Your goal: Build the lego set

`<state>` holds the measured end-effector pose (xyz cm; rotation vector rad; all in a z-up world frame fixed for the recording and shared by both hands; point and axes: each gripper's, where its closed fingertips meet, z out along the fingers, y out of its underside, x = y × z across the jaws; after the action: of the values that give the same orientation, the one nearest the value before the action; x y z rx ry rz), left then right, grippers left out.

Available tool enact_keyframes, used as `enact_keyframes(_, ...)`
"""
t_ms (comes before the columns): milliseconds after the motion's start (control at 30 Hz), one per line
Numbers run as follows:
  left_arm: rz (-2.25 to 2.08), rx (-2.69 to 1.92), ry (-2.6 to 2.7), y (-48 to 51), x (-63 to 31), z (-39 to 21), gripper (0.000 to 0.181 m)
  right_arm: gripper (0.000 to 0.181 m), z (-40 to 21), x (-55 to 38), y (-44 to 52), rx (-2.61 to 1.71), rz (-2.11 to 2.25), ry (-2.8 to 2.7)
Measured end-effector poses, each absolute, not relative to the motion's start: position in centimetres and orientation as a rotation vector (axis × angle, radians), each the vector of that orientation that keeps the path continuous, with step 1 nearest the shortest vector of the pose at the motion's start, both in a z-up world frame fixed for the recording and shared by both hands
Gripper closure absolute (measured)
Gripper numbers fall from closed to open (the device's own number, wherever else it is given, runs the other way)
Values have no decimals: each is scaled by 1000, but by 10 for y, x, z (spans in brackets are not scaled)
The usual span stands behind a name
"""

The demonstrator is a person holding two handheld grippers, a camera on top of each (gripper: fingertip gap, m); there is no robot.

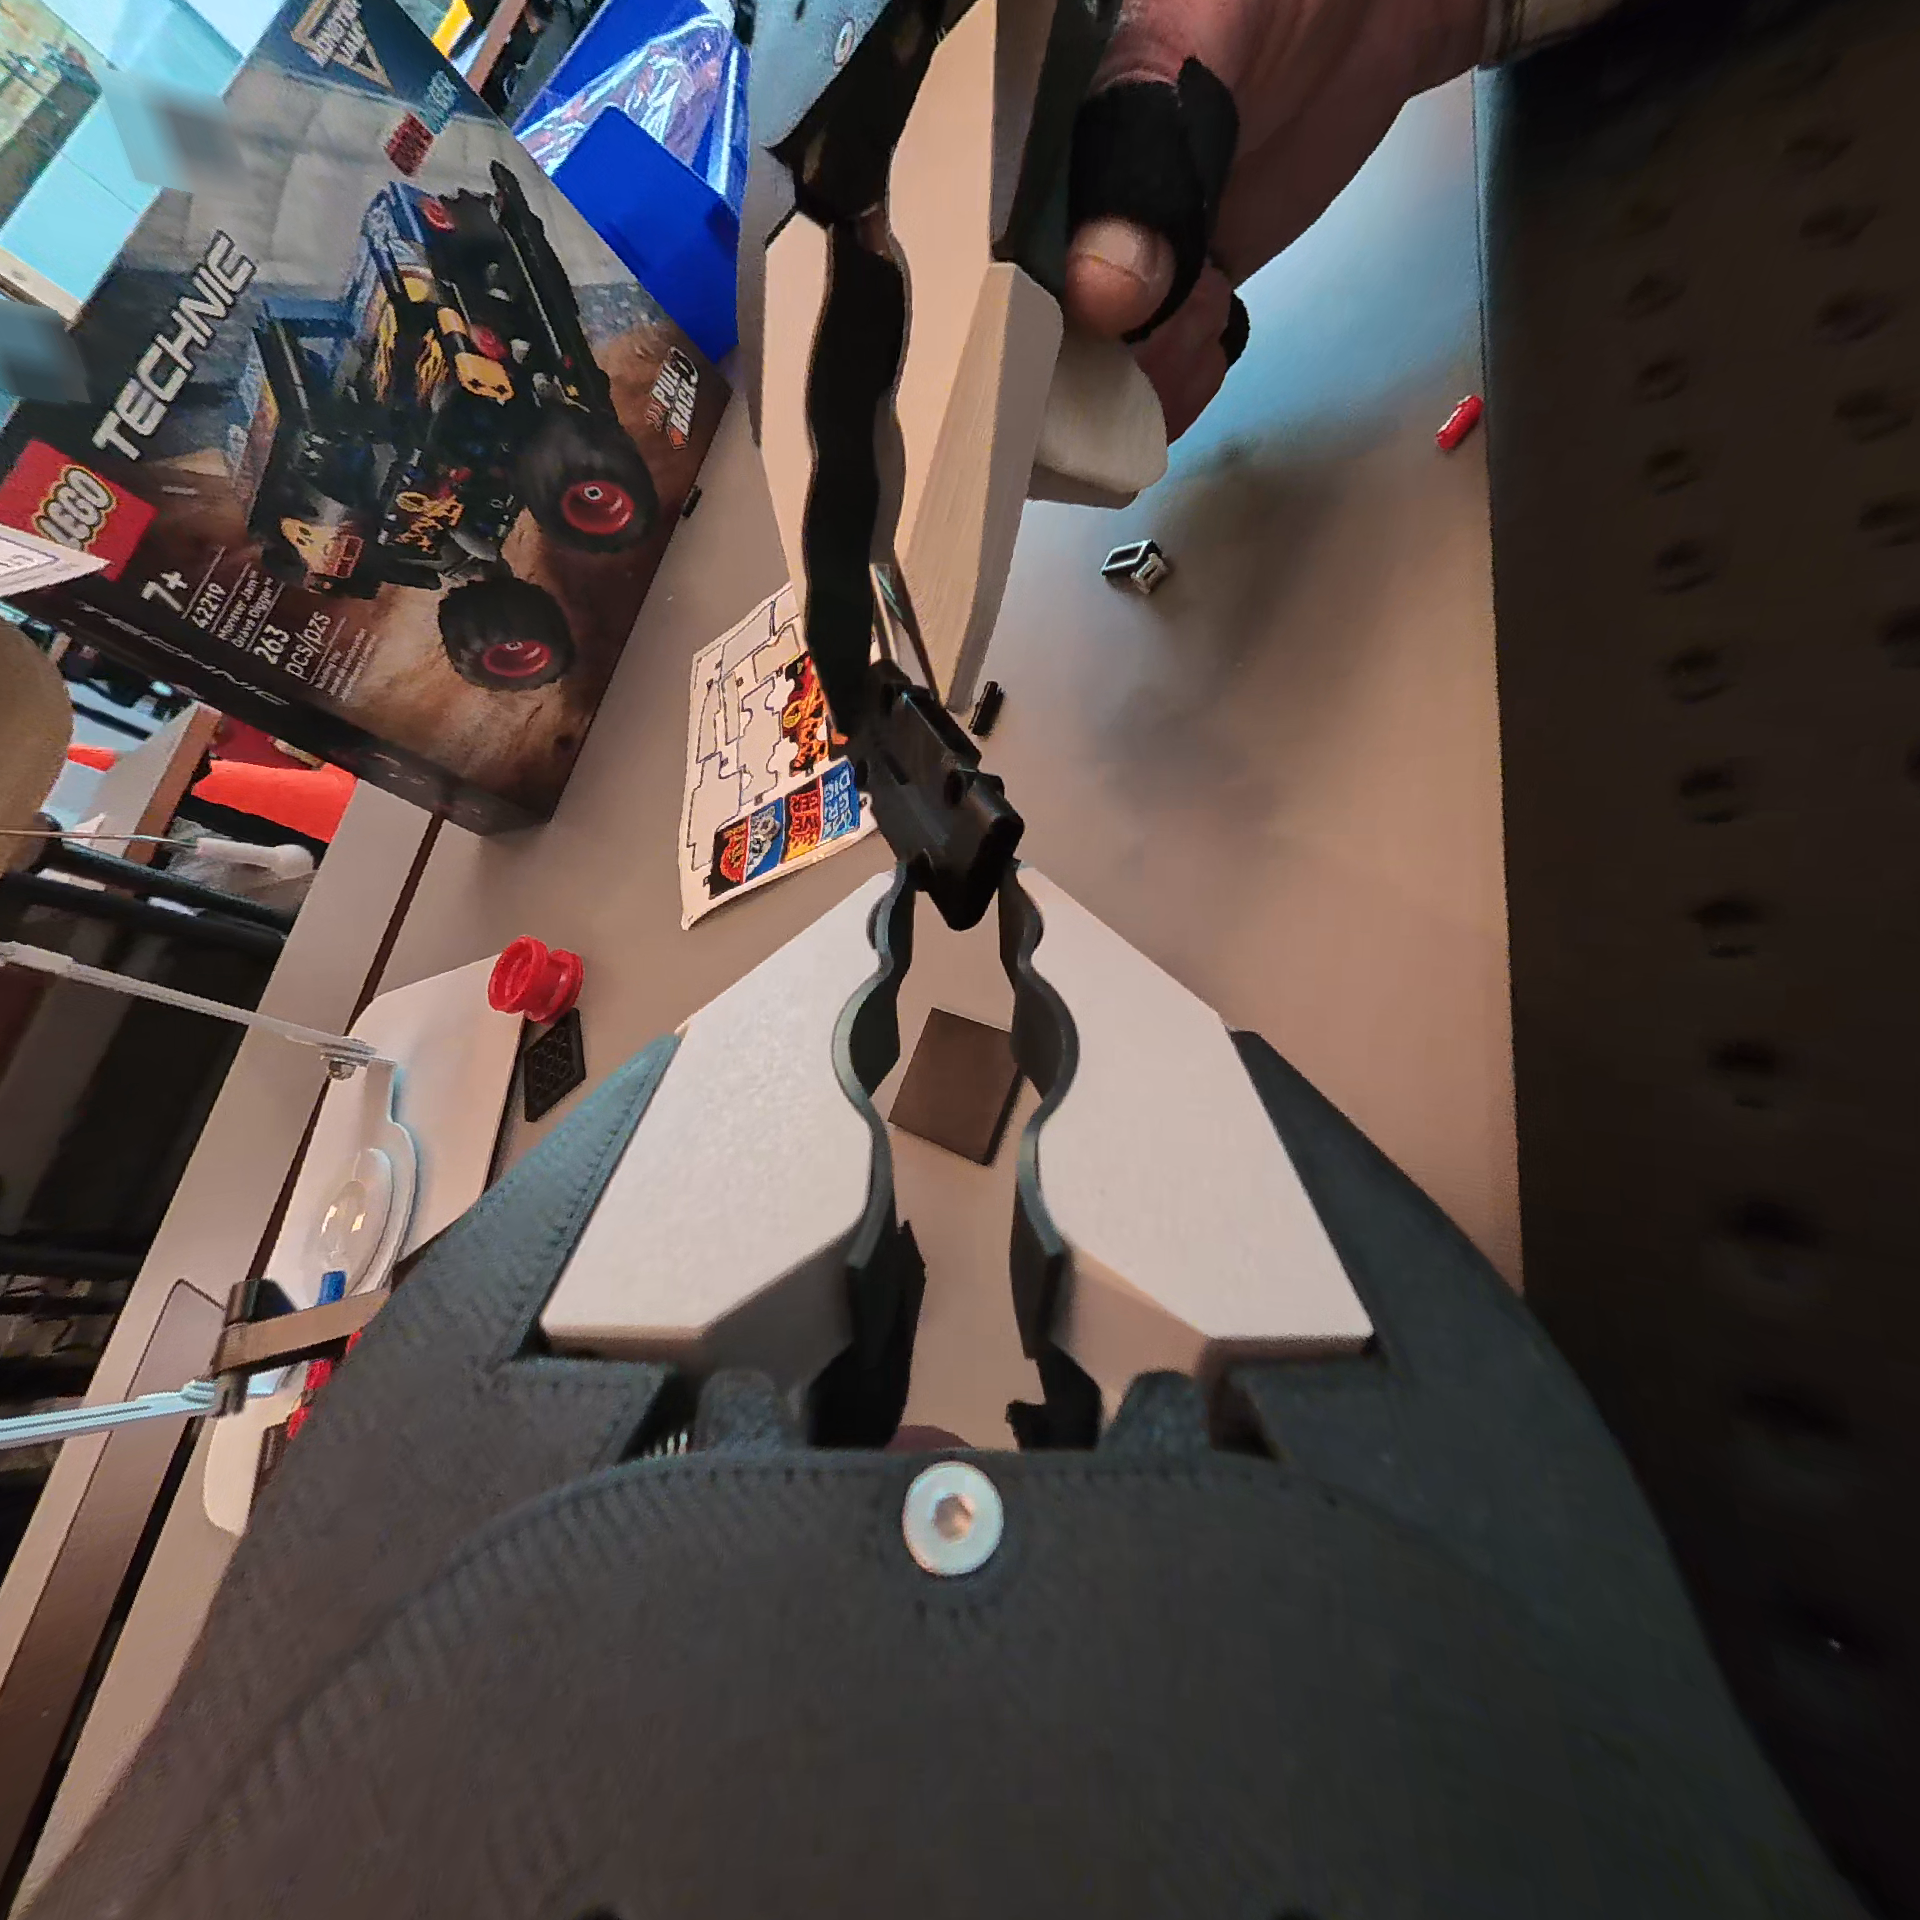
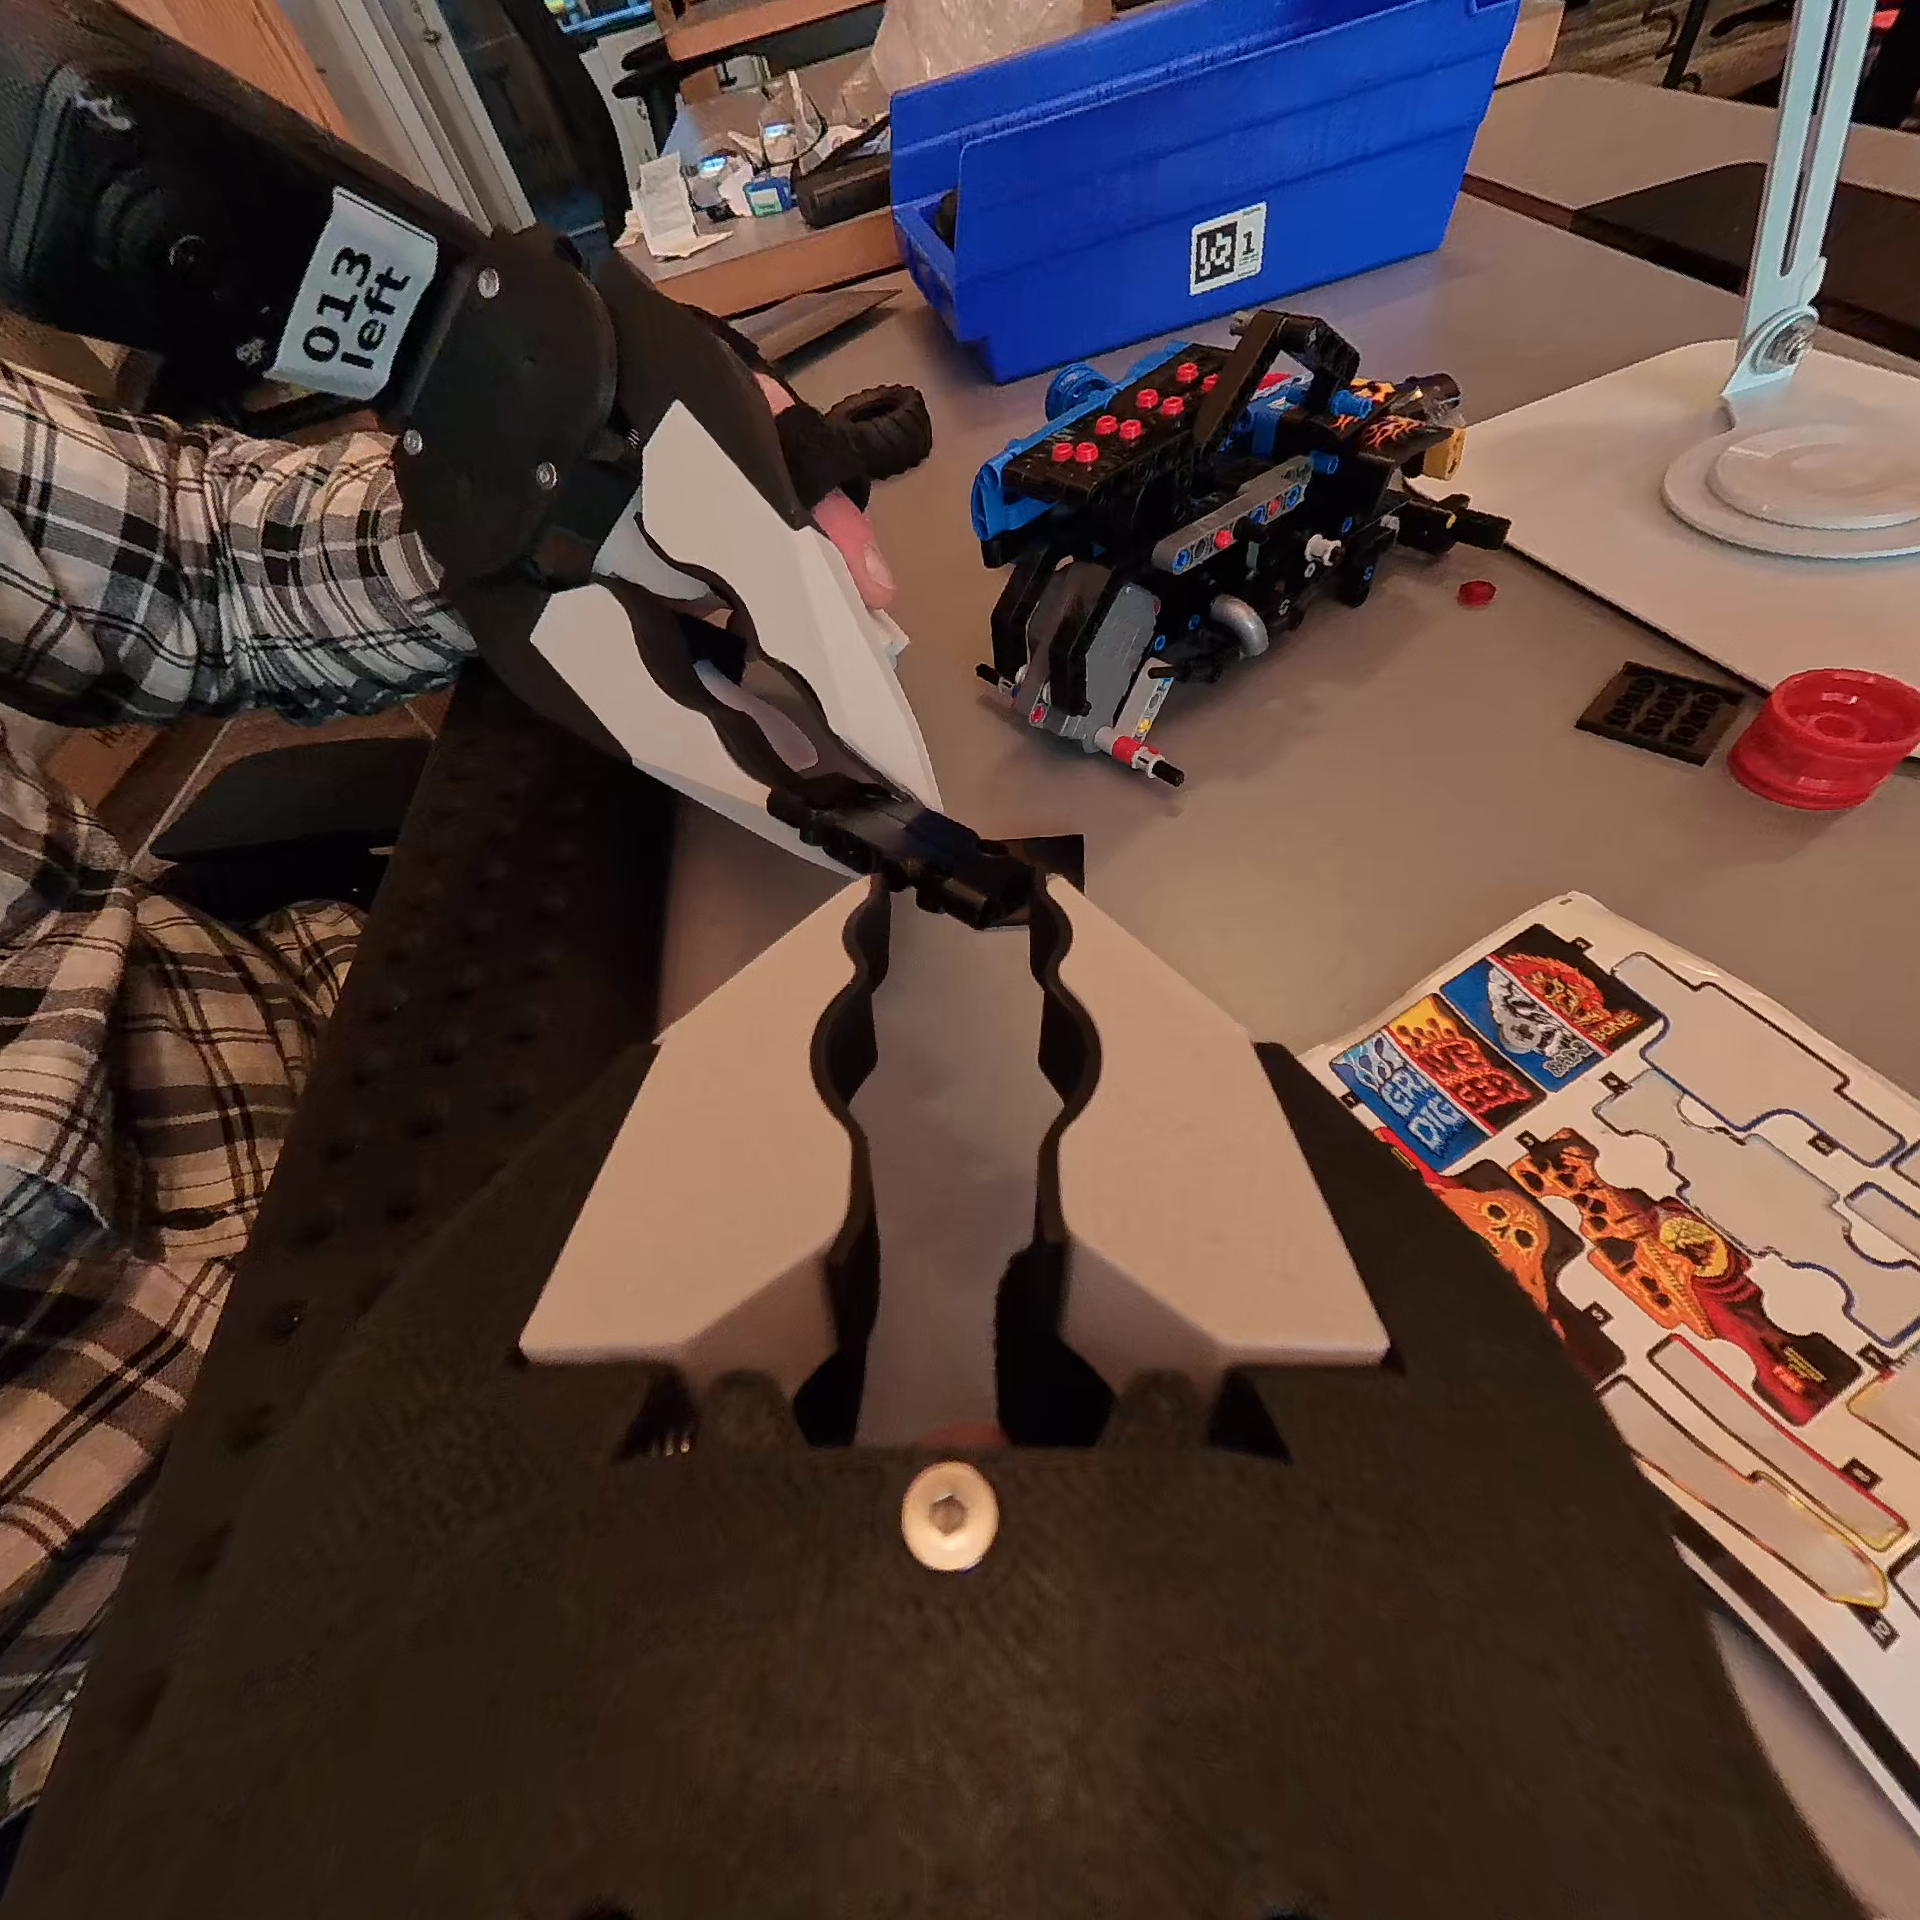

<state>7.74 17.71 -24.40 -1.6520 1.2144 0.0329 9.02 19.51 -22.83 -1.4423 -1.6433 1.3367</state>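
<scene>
A small black lego assembly (image 1: 935, 800) hangs in the air between both grippers; it also shows in the right wrist view (image 2: 925, 847). My left gripper (image 1: 956, 894) is shut on its near end. My right gripper (image 2: 961, 899) is shut on its other end. In the left wrist view the right gripper (image 1: 883, 696) comes down from the top. In the right wrist view the left gripper (image 2: 831, 790) comes in from the upper left. The partly built blue and black truck (image 2: 1226, 530) lies on the grey table beyond.
A sticker sheet (image 2: 1621, 1195) lies at the right, a red wheel hub (image 2: 1829, 738) and a black grille tile (image 2: 1662, 712) beyond it. A blue bin (image 2: 1195, 156), a black tyre (image 2: 883, 421) and a white stand (image 2: 1787, 457) are at the back. The set's box (image 1: 343, 499) stands at the left. The grippers are tip to tip, or close to it. From either gripper's tips it is about 20 centimetres to the black grille tile (image 2: 1662, 712). It turns up in the left wrist view (image 1: 553, 1051) as well.
</scene>
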Motion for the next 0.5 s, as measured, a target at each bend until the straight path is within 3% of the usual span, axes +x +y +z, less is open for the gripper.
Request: enact_keyframes(500, 3, -1653, 1197, 176, 78, -241, 173, 155, -229, 91, 192, -1340, 1172, -1703)
